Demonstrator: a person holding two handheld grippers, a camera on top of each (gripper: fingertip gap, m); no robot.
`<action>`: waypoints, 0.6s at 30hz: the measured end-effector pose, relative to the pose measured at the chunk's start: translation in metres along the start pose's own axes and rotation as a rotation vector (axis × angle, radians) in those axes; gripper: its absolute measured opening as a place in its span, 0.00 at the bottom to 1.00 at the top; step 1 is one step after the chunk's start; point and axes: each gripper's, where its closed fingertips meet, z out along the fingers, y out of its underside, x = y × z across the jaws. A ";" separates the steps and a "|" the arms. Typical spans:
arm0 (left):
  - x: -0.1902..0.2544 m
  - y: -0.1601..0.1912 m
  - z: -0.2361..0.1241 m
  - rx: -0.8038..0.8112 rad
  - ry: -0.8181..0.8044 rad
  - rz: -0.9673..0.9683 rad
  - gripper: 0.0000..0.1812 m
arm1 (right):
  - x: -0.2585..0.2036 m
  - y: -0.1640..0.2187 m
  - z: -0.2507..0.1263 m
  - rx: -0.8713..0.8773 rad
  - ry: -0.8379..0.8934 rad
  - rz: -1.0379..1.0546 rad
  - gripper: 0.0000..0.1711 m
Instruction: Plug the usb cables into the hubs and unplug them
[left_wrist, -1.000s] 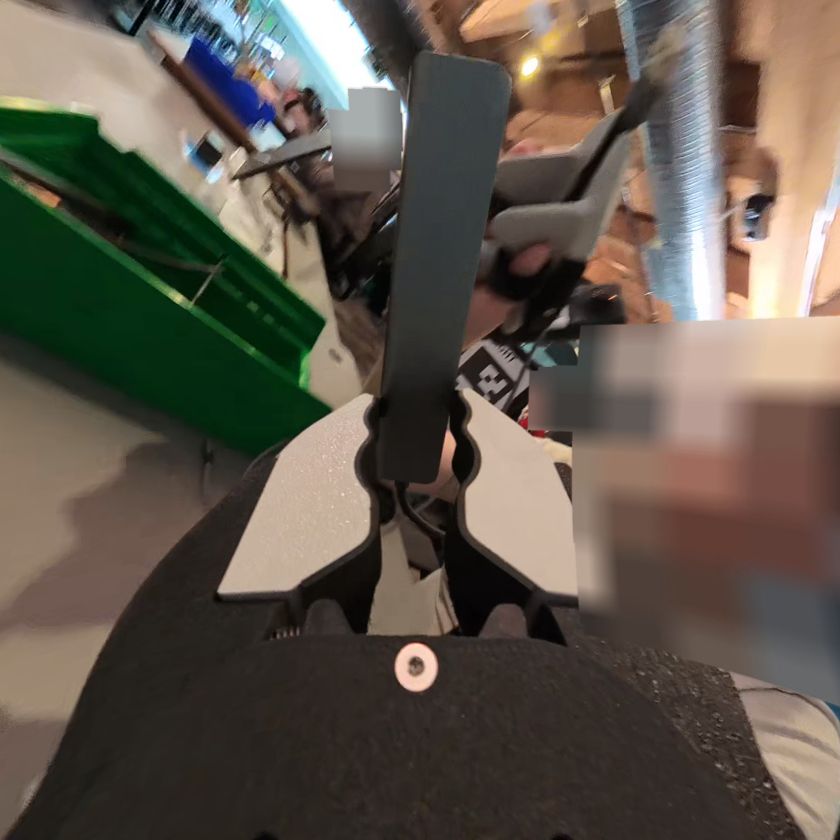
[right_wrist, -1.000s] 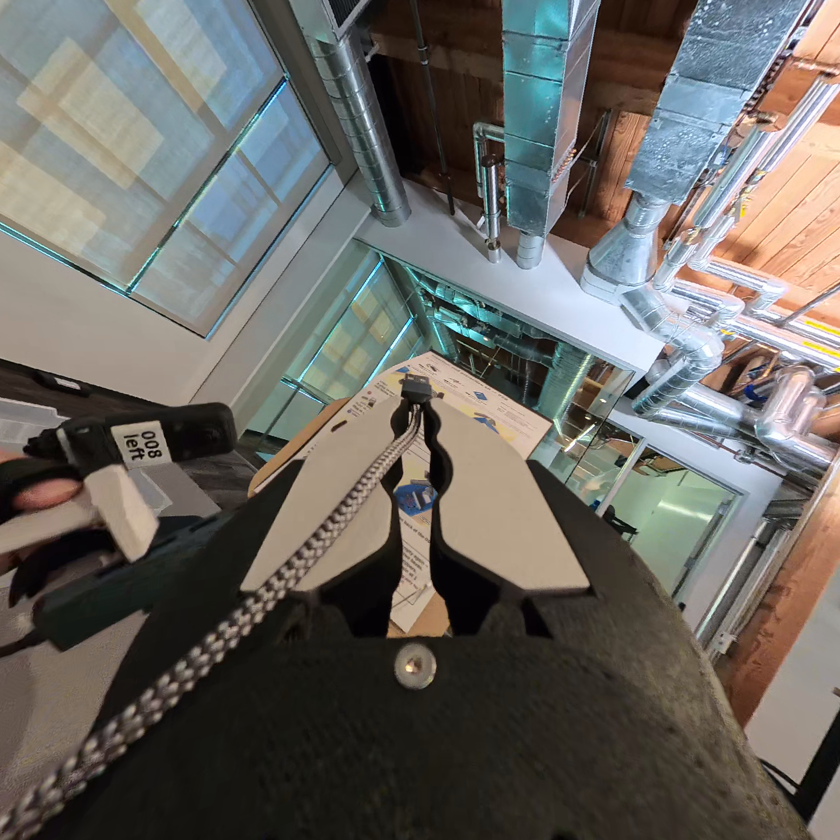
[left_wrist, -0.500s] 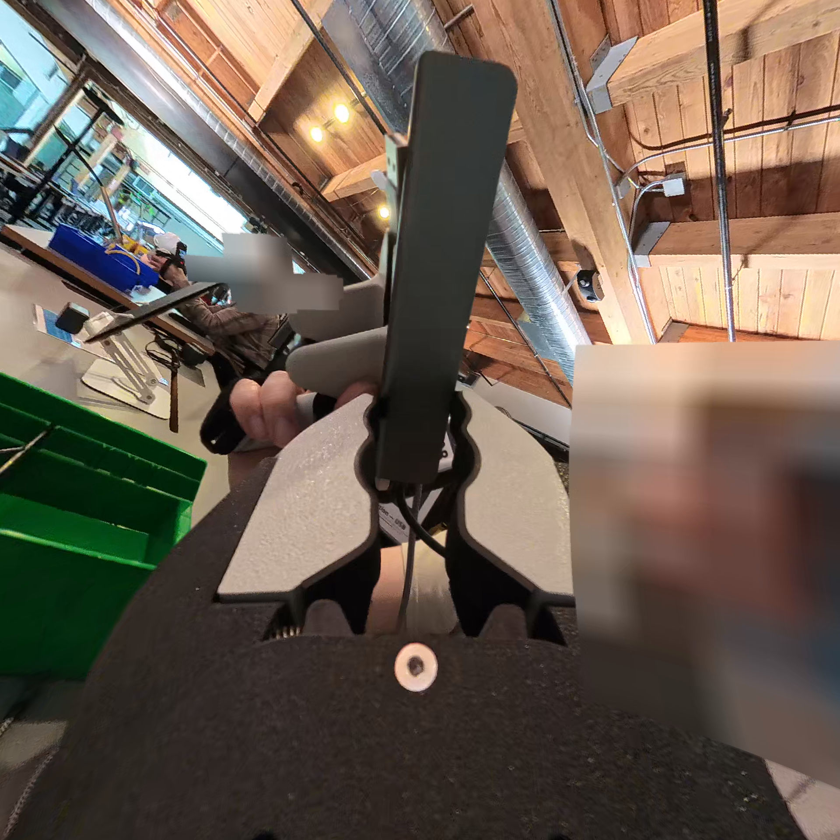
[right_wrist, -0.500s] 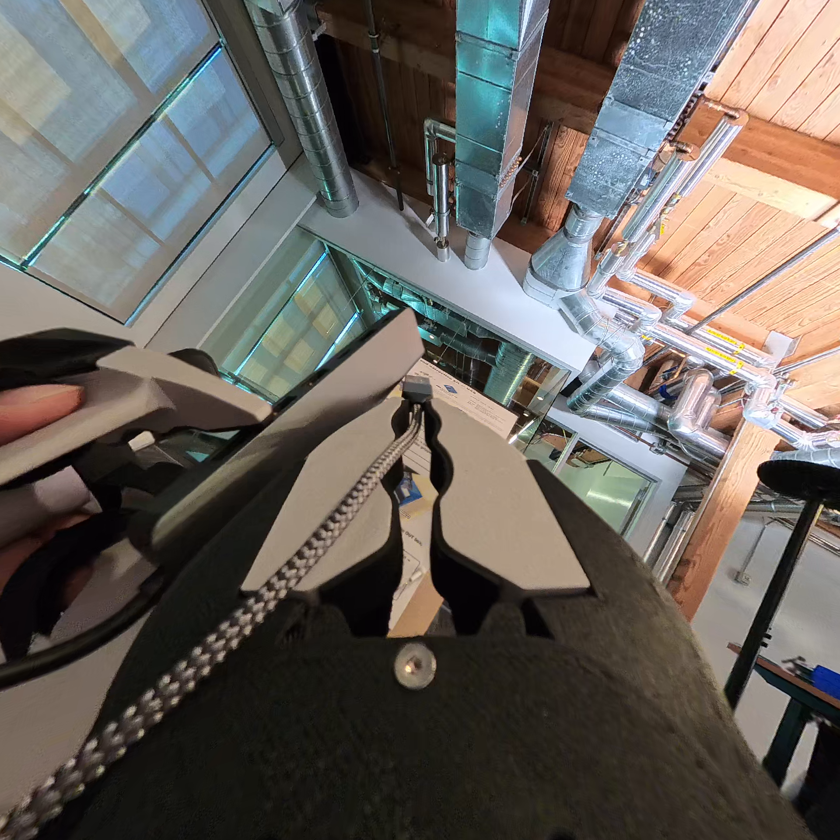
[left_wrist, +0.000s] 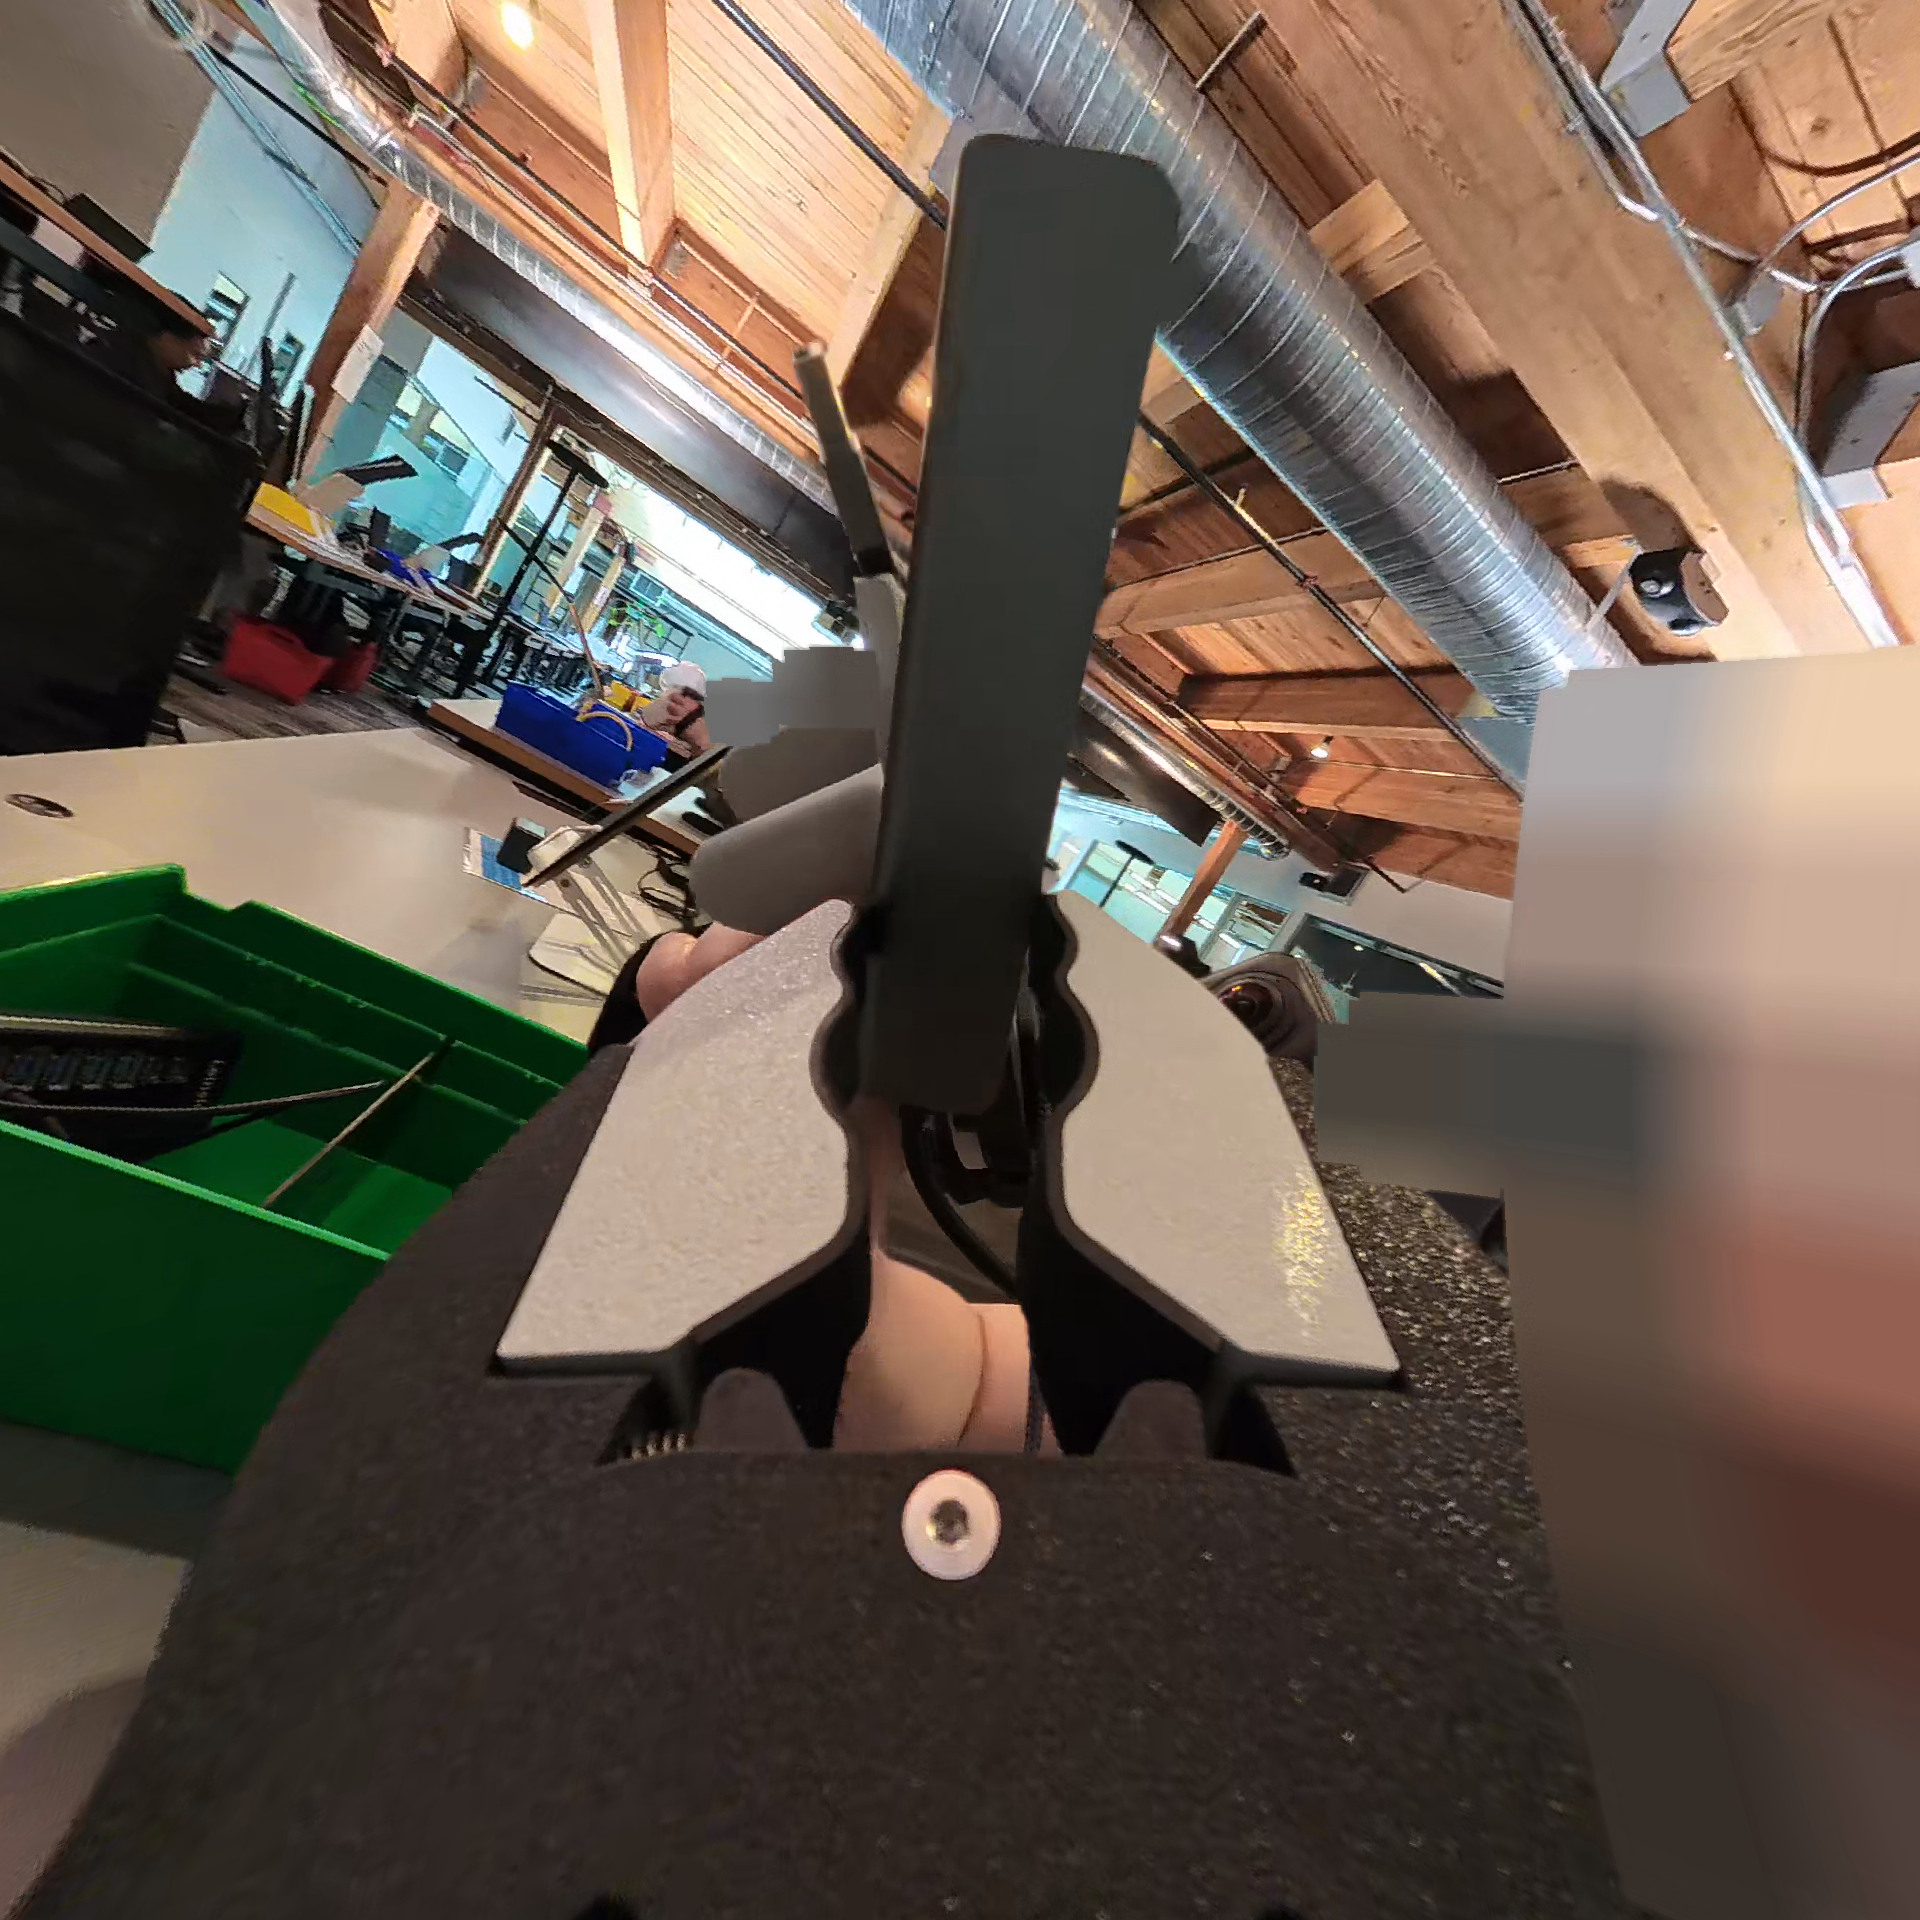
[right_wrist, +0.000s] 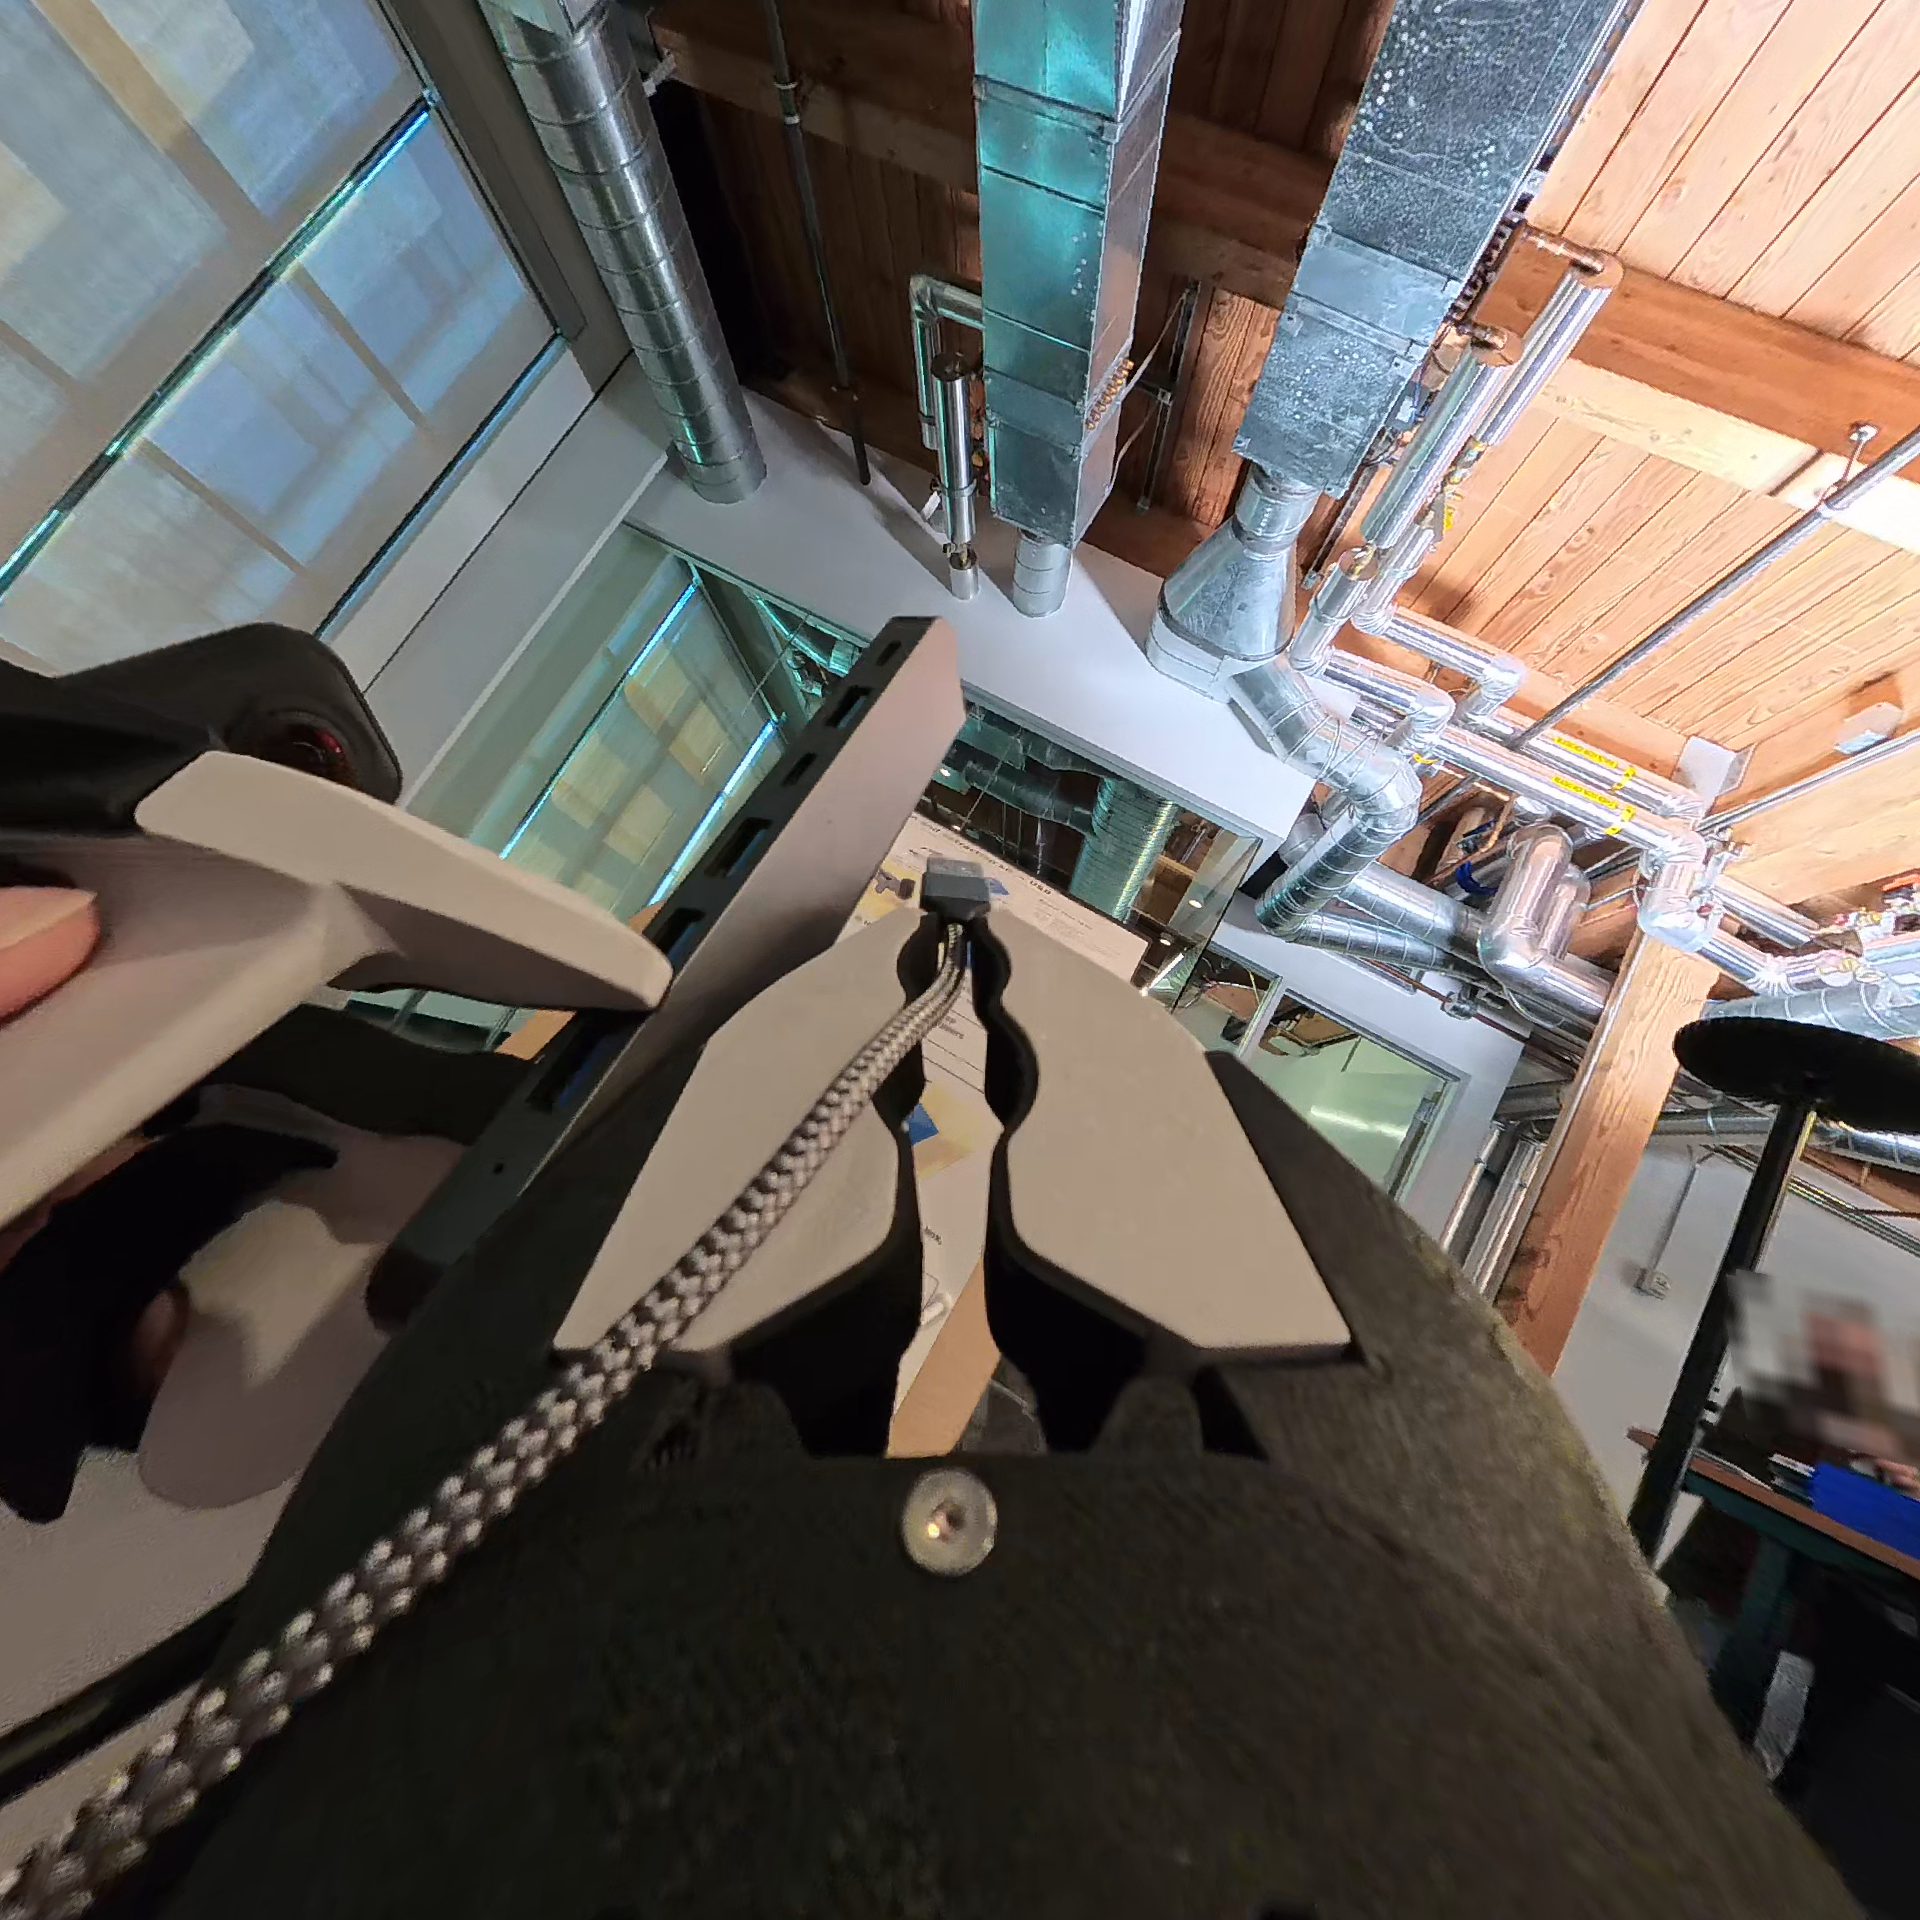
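Left gripper (left_wrist: 948, 997): jaws closed on the lower end of a dark grey hub (left_wrist: 1013, 582), which stands upright above the fingers, raised well off the table (left_wrist: 260, 800). A thin black lead hangs from the hub's bottom end between the fingers.

Right gripper (right_wrist: 951, 961): jaws nearly shut, clamping a braided cable (right_wrist: 727, 1195) just behind its plug (right_wrist: 954, 891). The plug projects past the fingertips, just beside the hub's (right_wrist: 769, 894) broad face and clear of the ports along its edge.

A green bin (left_wrist: 187, 1174) sits on the table at lower left.
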 end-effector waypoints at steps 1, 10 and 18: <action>-0.001 0.000 0.000 -0.003 -0.017 0.016 0.16 | 0.000 0.001 0.000 -0.004 -0.004 0.004 0.04; -0.052 -0.031 -0.060 -0.119 -0.527 0.308 0.16 | 0.003 0.003 0.003 -0.011 -0.132 -0.033 0.04; -0.092 -0.038 -0.130 -0.341 -0.896 0.359 0.16 | -0.078 0.017 -0.003 -0.100 -0.445 -0.286 0.04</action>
